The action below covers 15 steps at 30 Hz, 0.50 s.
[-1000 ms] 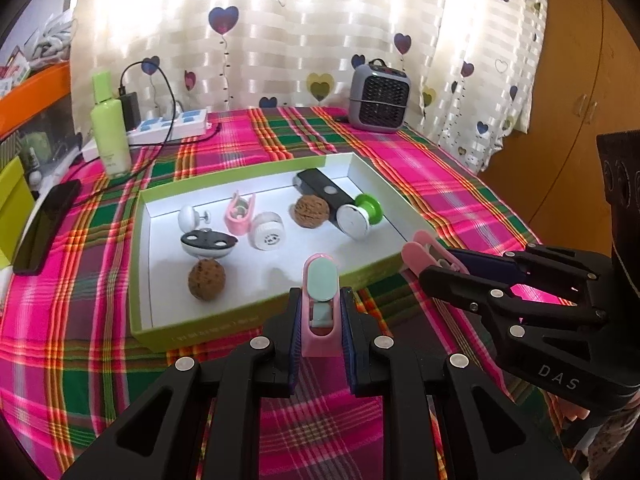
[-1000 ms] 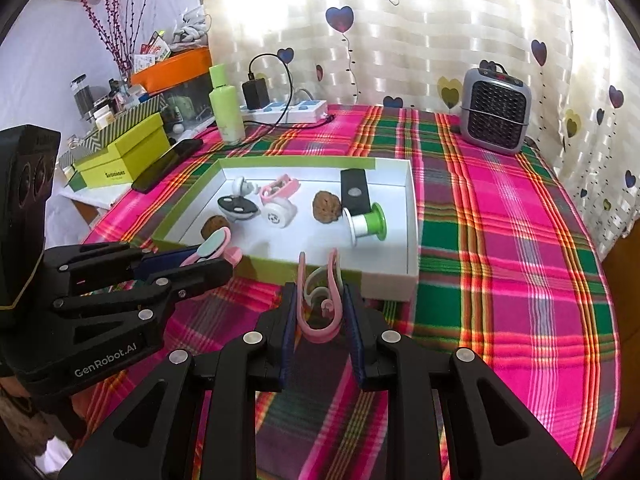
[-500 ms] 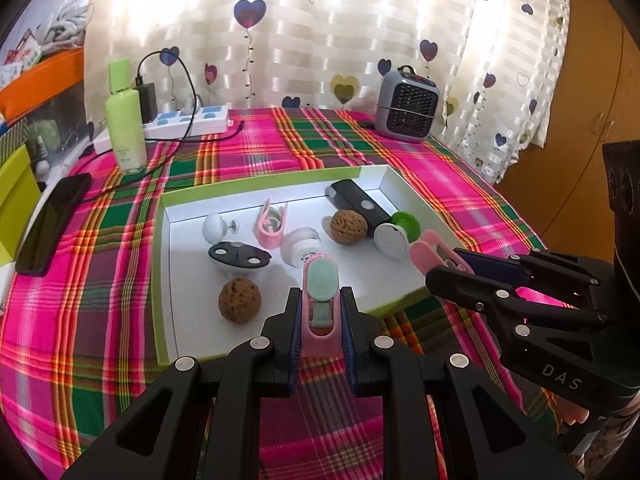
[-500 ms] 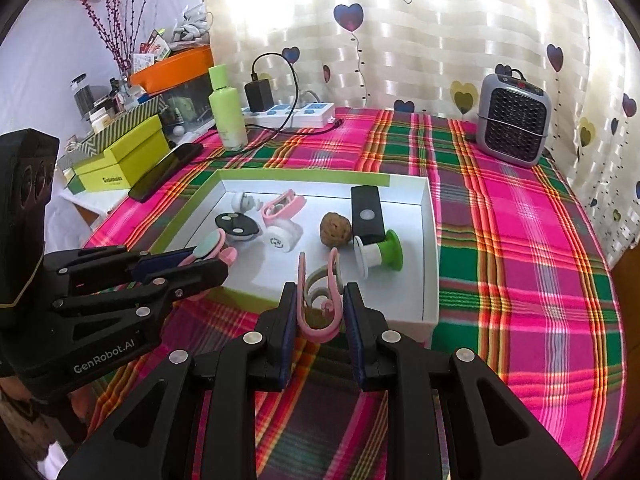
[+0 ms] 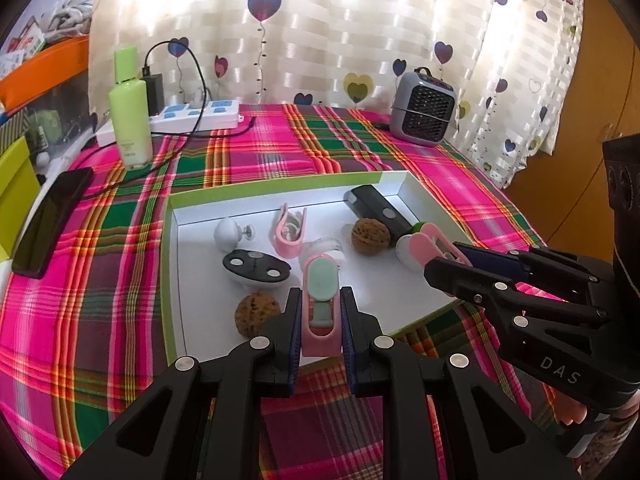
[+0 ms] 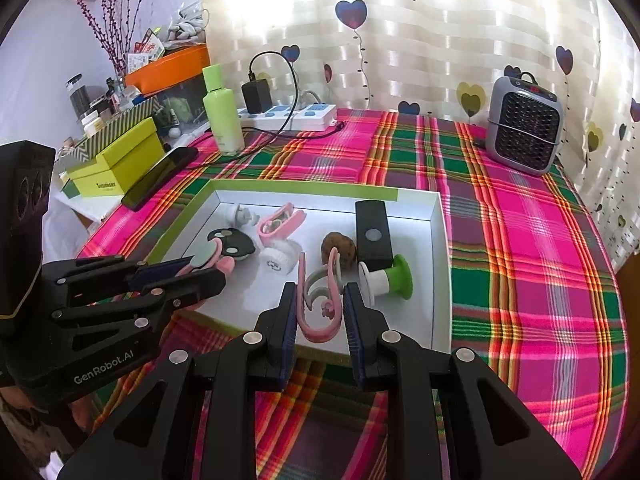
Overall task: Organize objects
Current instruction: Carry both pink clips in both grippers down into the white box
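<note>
Pink plastic in both grips: my left gripper (image 5: 320, 316) is clamped tight on a pink clip with a mint pad (image 5: 320, 304), its long axis pointing straight ahead along the fingers, and my right gripper (image 6: 320, 312) is pinched on a second pink clip (image 6: 320, 300), standing on edge. Both hang over the near rim of the white tray (image 6: 438, 264), tray interior directly ahead and below. Inside it I see two walnuts (image 5: 370, 237), a third pink clip (image 5: 289, 230), a black oval piece (image 5: 256, 266), a black block (image 6: 373, 234), a green-and-white spool (image 6: 386, 280) and a white knob (image 5: 227, 232). I reckon the drop comes next.
</note>
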{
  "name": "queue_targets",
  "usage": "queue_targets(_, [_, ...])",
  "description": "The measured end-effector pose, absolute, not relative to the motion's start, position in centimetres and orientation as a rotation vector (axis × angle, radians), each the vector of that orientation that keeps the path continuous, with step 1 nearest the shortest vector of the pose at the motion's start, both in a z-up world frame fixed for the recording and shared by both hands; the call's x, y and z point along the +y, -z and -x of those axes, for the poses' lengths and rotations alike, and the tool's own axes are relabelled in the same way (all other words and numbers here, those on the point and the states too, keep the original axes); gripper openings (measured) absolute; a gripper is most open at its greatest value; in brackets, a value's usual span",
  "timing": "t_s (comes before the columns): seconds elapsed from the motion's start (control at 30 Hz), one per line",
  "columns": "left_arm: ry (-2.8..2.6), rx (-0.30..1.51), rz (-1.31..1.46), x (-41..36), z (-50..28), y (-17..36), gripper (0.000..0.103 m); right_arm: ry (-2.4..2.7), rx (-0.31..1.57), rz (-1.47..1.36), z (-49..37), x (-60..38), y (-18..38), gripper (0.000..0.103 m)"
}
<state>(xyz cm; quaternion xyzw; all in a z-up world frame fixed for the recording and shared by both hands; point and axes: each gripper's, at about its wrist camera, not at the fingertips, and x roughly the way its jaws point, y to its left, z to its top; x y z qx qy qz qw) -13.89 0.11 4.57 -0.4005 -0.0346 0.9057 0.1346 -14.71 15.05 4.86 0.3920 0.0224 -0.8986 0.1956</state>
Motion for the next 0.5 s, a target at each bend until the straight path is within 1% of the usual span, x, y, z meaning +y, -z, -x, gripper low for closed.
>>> queue_targets(0.5, [-2.607,-0.104,1.202,0.3,14.9,-3.4,0.016,2.475,0.072,-1.126,16.7,14.0,-4.4,0.024])
